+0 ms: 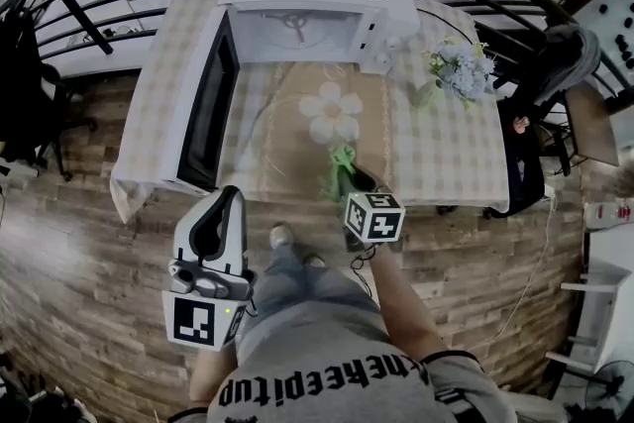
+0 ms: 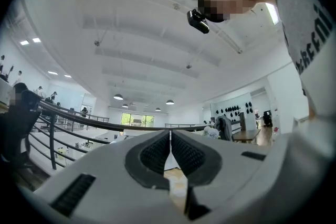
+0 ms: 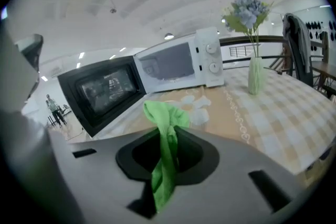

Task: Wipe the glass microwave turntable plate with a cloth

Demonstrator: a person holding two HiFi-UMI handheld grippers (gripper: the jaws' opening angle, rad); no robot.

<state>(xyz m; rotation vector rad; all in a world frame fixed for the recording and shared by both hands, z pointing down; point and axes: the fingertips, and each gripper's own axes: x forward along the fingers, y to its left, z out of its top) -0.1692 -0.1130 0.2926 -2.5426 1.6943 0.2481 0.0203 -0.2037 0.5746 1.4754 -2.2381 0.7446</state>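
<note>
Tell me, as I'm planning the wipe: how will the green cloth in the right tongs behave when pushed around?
Likely floppy: the green cloth folds over and hangs limp where the right tongs pinch it. Probably light, since that pinch holds it up. It may bunch rather than spread.

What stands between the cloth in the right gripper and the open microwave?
Nothing upright shows. Between the green cloth in the right gripper and the microwave lies only a white flower shape on the table; door and vase stand aside.
</note>
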